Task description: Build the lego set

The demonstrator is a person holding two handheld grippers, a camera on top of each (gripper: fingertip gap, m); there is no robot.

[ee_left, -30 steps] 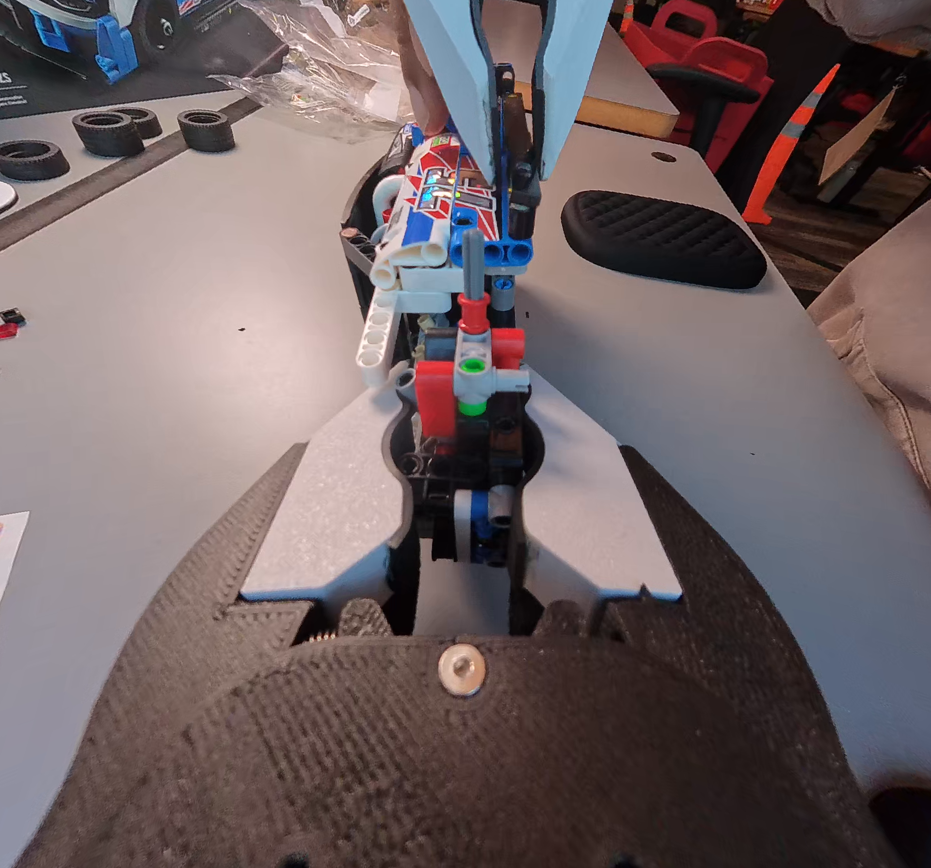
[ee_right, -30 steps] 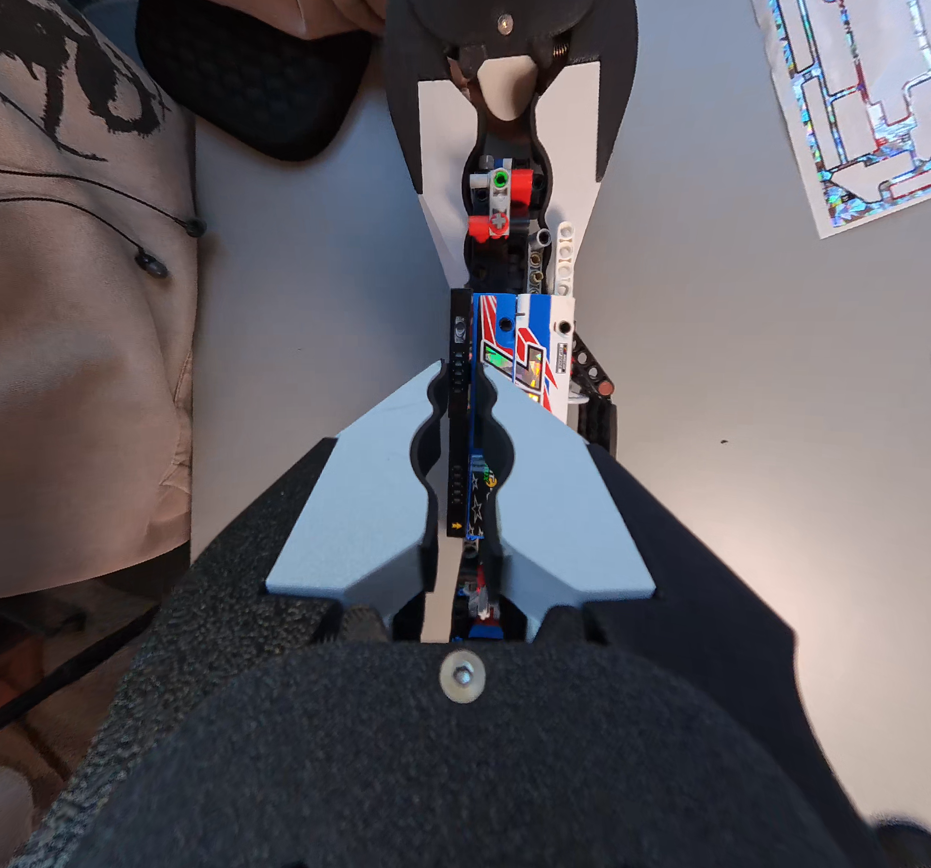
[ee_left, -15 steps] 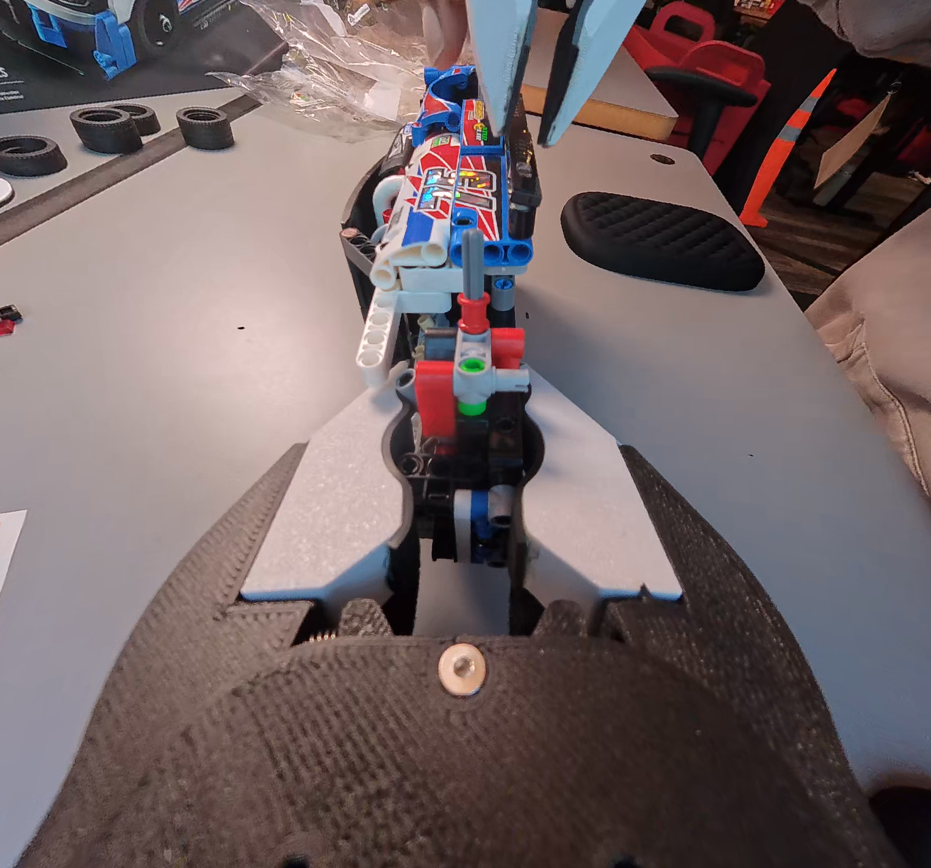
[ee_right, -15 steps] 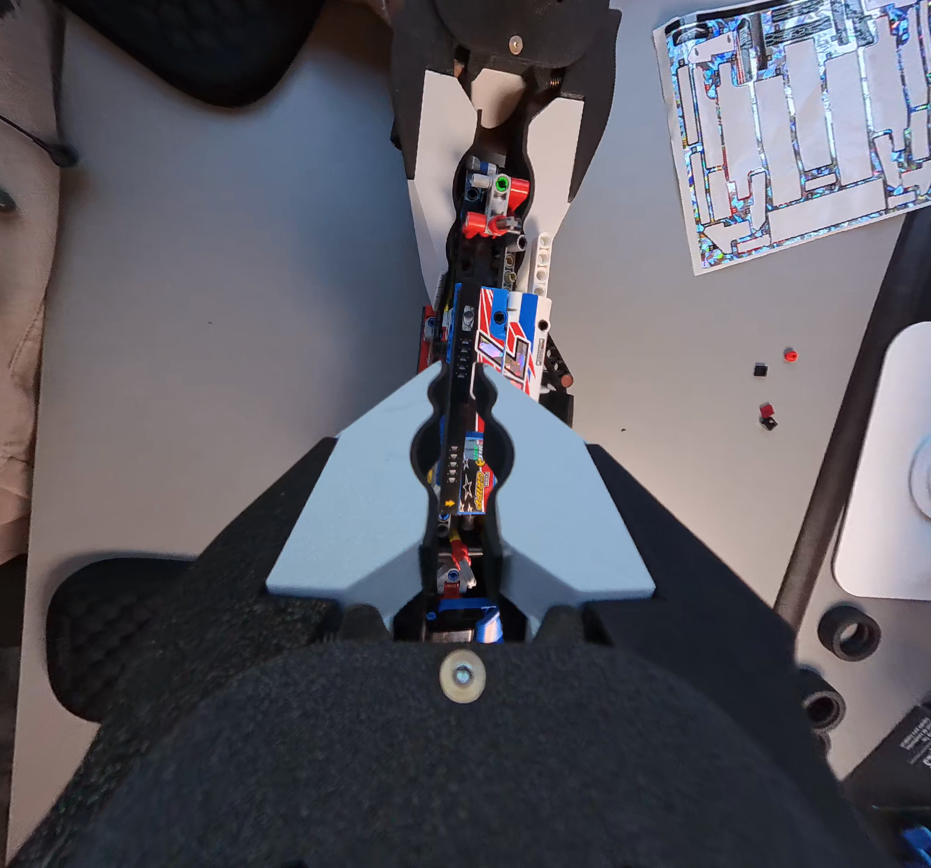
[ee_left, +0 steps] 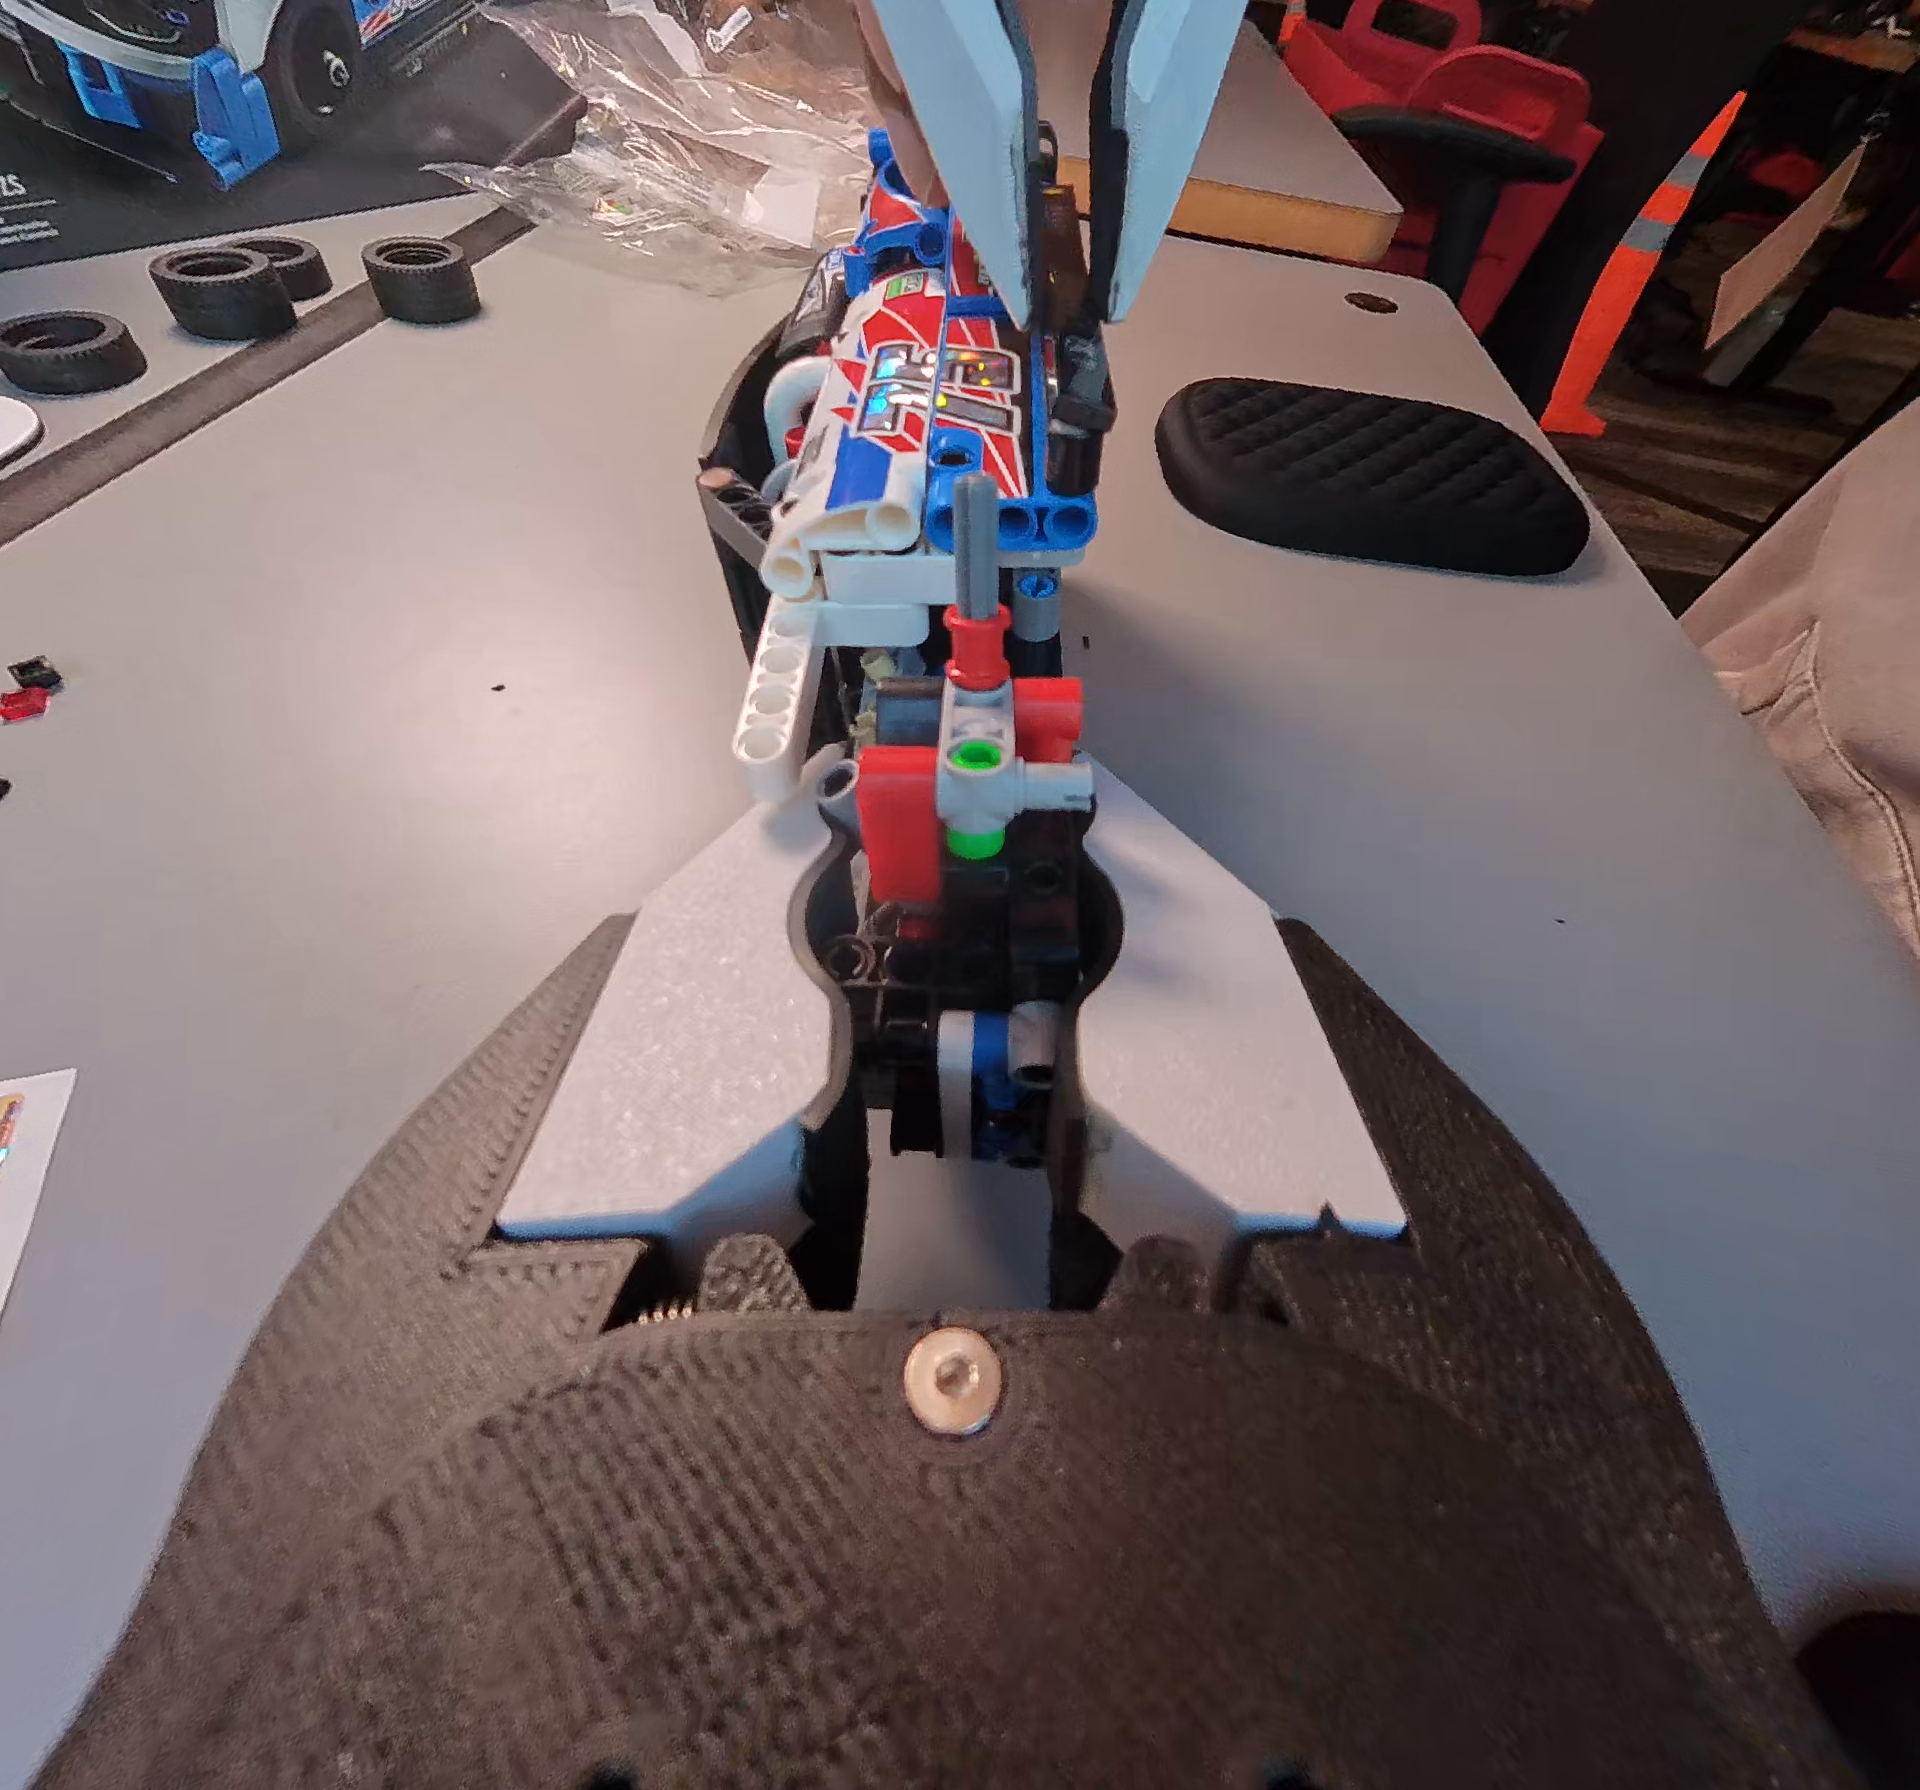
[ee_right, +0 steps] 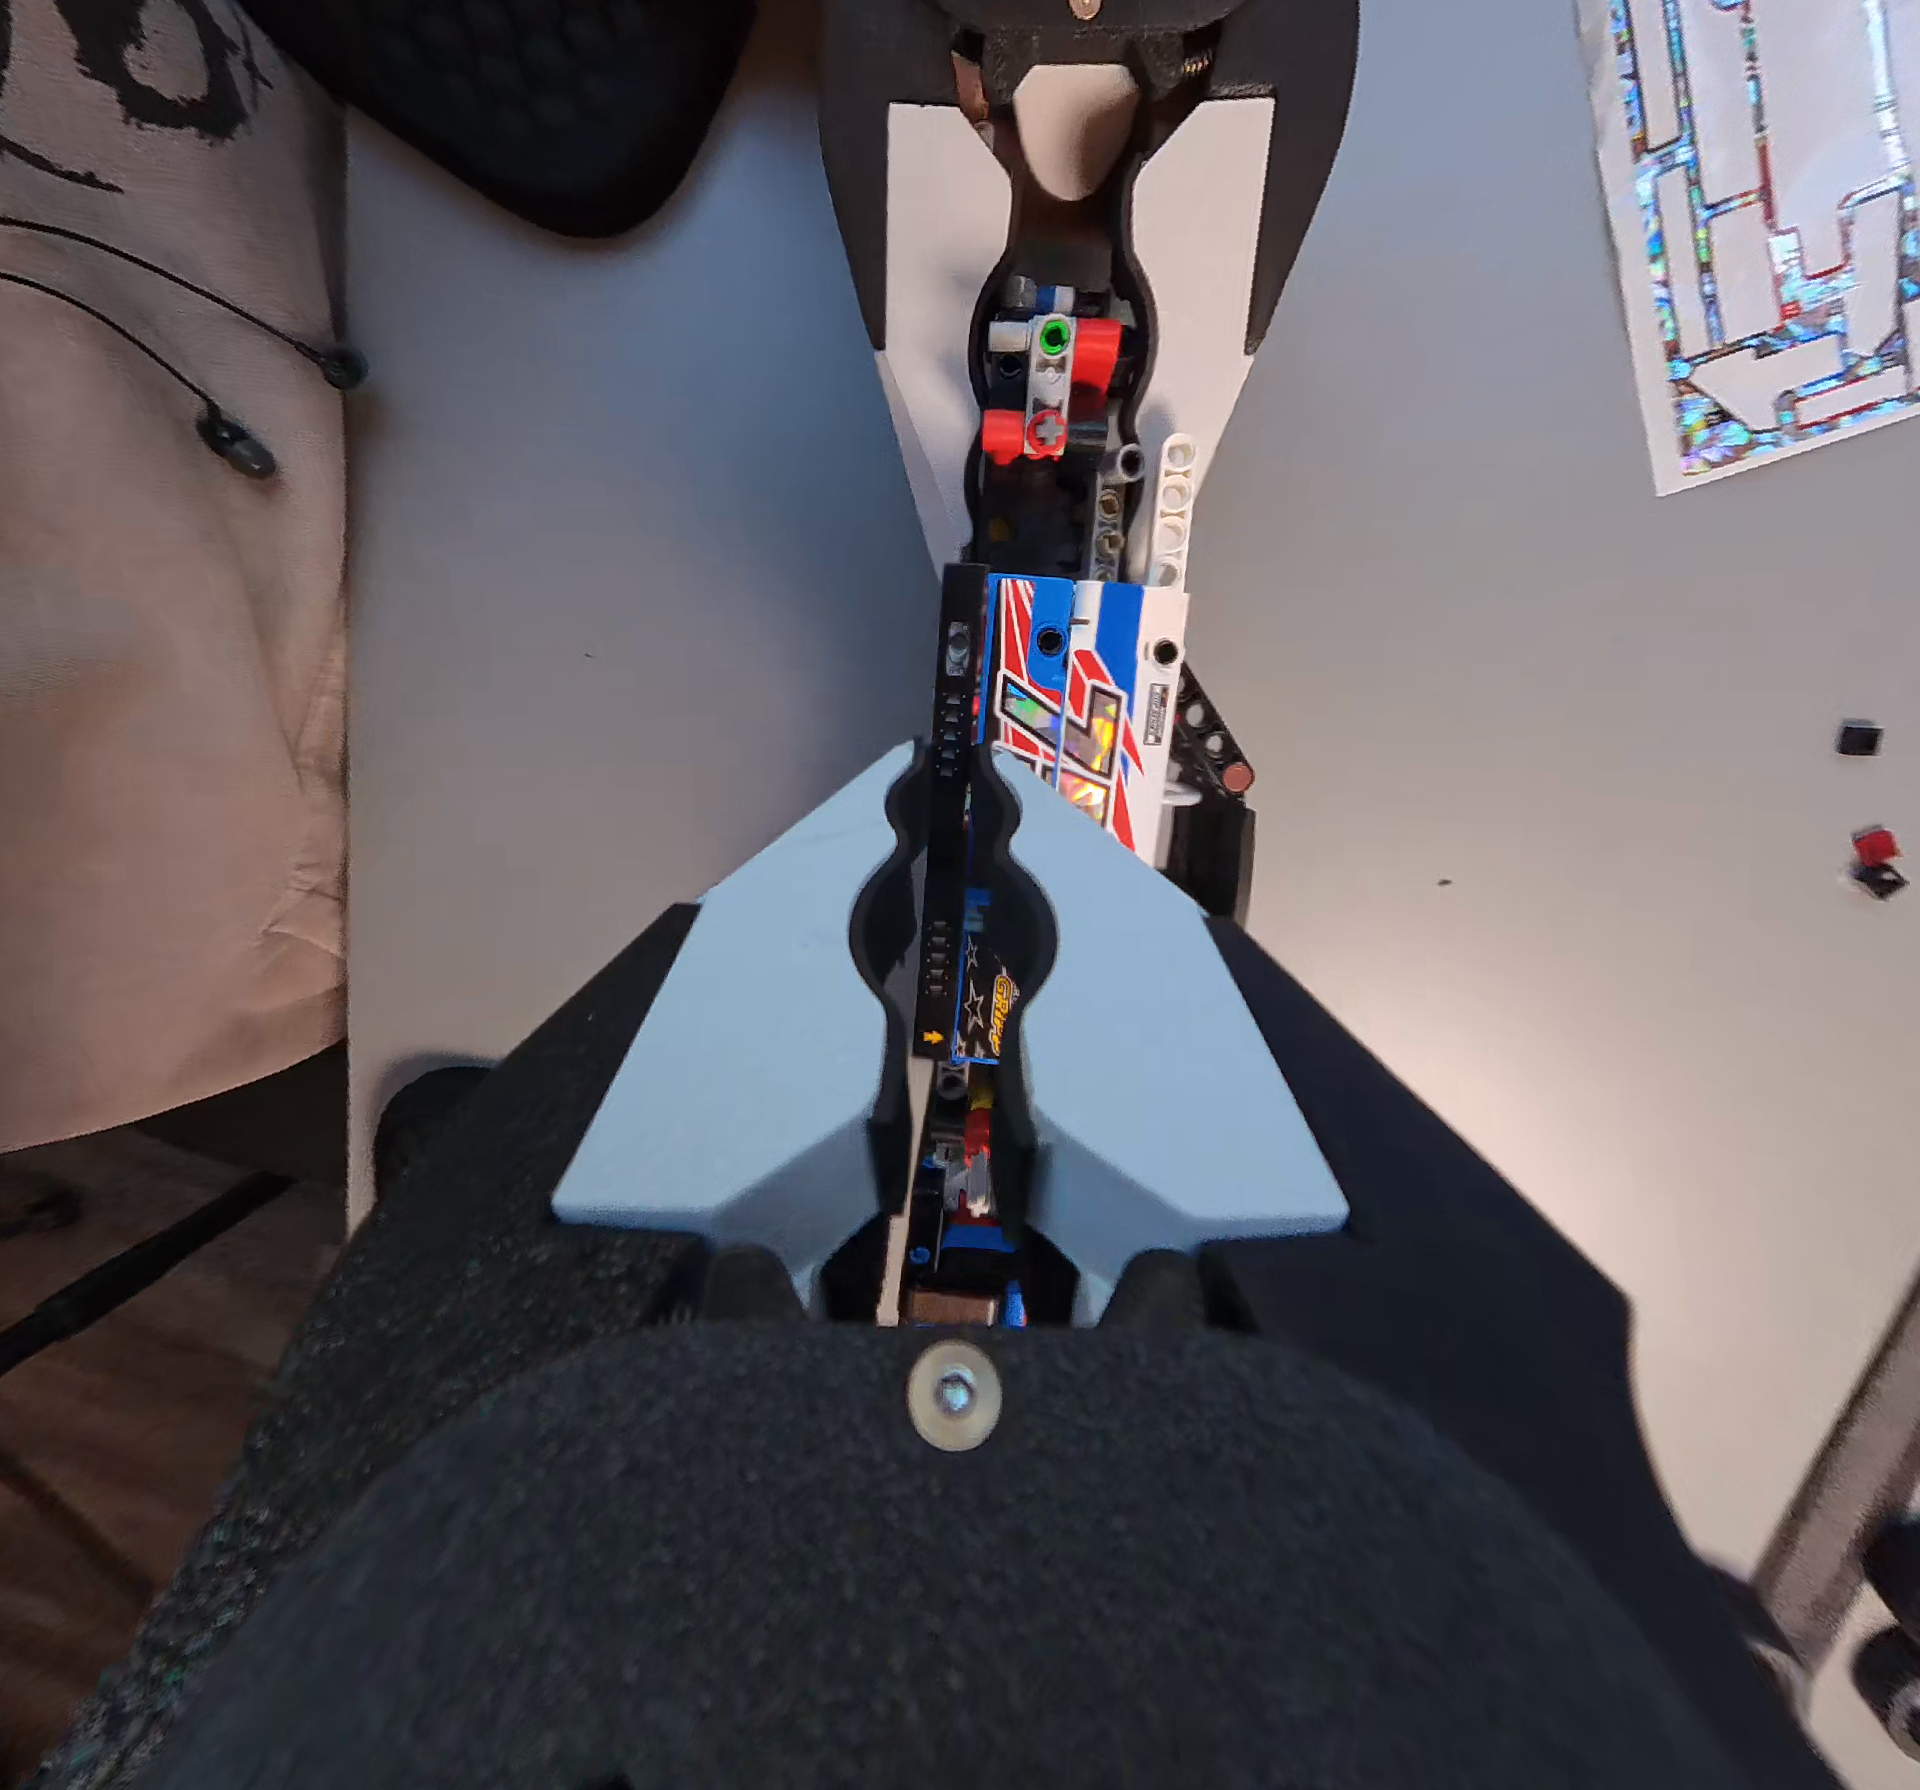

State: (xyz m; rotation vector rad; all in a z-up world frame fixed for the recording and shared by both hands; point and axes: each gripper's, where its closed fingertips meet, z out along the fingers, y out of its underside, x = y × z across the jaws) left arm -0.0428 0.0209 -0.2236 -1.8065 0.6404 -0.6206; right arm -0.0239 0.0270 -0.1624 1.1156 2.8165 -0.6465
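A partly built lego car [ee_left: 935, 431], with red, white and blue stickered panels, lies lengthwise on the grey table [ee_left: 364, 701]. My left gripper [ee_left: 951, 805] is shut on its near end, where red, grey and green pins show. My right gripper [ee_left: 1068, 312] comes down from above at the far end. Its fingers are closed on the car's black side strip [ee_right: 954, 680] and the blue panel beside it. In the right wrist view, my right gripper [ee_right: 953, 761] clamps that strip, and the left gripper [ee_right: 1049, 493] holds the car's far end [ee_right: 1049, 390].
Several black tyres [ee_left: 223, 286], the set's box [ee_left: 208, 26] and a clear plastic bag [ee_left: 675, 130] lie at the far left. A black pad [ee_left: 1371, 473] lies to the right. A sticker sheet [ee_right: 1766, 161] and small loose pieces [ee_right: 1875, 857] lie on the table. A person's clothing [ee_right: 135, 597] borders the table edge. Spacing between my two grippers at the tips: around 7 cm.
My right gripper lifted up and back from the car half a second ago, then came down again onto the black side strip. My left gripper and the car stayed still.
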